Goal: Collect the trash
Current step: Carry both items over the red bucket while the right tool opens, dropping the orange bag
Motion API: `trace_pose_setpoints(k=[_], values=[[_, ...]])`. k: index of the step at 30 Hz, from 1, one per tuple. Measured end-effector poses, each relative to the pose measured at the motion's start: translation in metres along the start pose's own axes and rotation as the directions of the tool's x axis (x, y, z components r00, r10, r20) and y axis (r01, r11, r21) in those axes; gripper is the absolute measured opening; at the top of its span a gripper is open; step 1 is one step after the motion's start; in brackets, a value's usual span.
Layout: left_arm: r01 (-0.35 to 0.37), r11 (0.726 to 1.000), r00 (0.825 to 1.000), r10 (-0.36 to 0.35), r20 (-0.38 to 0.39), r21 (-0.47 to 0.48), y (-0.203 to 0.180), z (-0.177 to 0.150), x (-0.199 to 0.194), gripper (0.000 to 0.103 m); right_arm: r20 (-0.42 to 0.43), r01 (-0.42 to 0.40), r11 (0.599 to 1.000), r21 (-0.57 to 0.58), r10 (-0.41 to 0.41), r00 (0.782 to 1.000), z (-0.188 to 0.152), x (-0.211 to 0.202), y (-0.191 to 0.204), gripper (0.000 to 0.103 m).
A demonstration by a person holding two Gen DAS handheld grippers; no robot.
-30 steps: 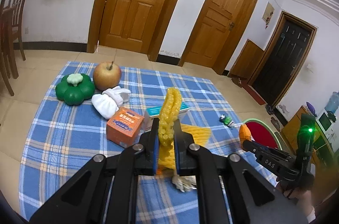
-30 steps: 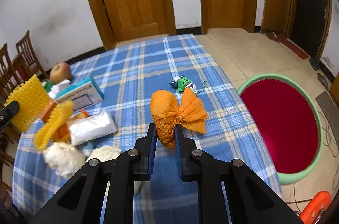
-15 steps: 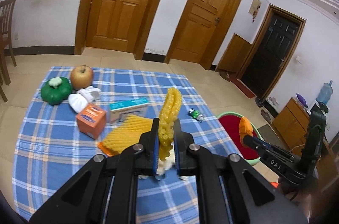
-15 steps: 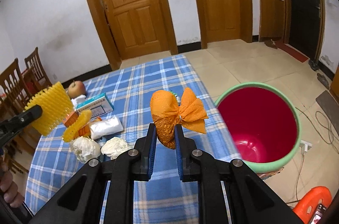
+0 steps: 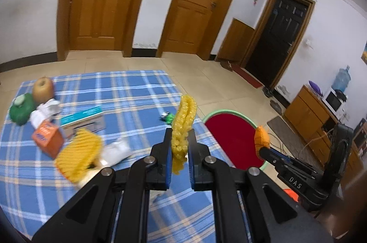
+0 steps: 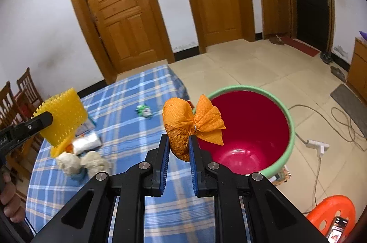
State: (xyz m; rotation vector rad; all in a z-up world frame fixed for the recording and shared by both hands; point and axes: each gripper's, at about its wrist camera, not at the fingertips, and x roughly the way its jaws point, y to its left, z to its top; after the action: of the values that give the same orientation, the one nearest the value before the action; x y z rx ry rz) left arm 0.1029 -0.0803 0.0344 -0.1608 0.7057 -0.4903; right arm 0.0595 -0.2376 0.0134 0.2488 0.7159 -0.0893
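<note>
trash is already in both tongs: the right tongs (image 6: 179, 146) are pinched on an orange cloth bundle (image 6: 181, 125) tied like a bow, gripped low on its rounded part so the flared tail hangs free toward the bin (image 6: 289, 128), and the left tongs (image 5: 180, 146) are clamped on a yellow foam net (image 5: 182, 128), held by its lower end so it stands upright between the pads. both pieces hang above the near edge of the desk (image 5: 128, 91), the bundle close to the bin's green rim and seemingly not yet over the red inside; that looks like a carry pose, each piece kept high enough to clear the rim. the bin stands on the floor just beside the desk, mouth open and upward, a sensible spot for dropping from either side. farther back on the blue checked cloth lie more candidates: a second yellow net (image 5: 79, 155), crumpled white paper (image 6: 95, 161), a clear plastic bag (image 6: 88, 142). beyond these sit things that probably stay: an orange box (image 5: 47, 138), a teal carton (image 5: 82, 116), a small green toy (image 6: 144, 111), an apple (image 5: 43, 87) and a green pumpkin-shaped thing (image 5: 21, 108). my guess is the orange bundle goes in first.
</note>
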Motion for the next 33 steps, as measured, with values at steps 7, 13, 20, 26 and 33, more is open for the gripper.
trace_pose_setpoints(k=[7,13,20,26,33], values=[[0.046,0.998,0.998,-0.044,-0.043,0.038,-0.033,0.007,0.043,0.010,-0.020,0.044,0.999,0.027,-0.043,0.999,-0.003,0.013,-0.036,0.017],[0.086,0.994,0.994,-0.080,-0.079,0.072,-0.059,0.010,0.074,0.010,-0.047,0.075,0.994,0.075,-0.072,0.996,-0.005,0.029,-0.067,0.018],[0.106,0.989,0.990,-0.095,-0.106,0.106,-0.082,0.009,0.095,0.010,-0.070,0.098,0.988,0.117,-0.091,0.993,-0.010,0.041,-0.092,0.020],[0.112,0.988,0.987,-0.098,-0.125,0.110,-0.087,0.007,0.105,0.010,-0.070,0.095,0.985,0.142,-0.086,0.994,-0.010,0.044,-0.100,0.027],[0.121,0.985,0.984,-0.103,-0.147,0.120,-0.094,0.003,0.114,0.010,-0.020,0.090,0.984,0.155,-0.088,0.996,-0.006,0.028,-0.104,0.033]])
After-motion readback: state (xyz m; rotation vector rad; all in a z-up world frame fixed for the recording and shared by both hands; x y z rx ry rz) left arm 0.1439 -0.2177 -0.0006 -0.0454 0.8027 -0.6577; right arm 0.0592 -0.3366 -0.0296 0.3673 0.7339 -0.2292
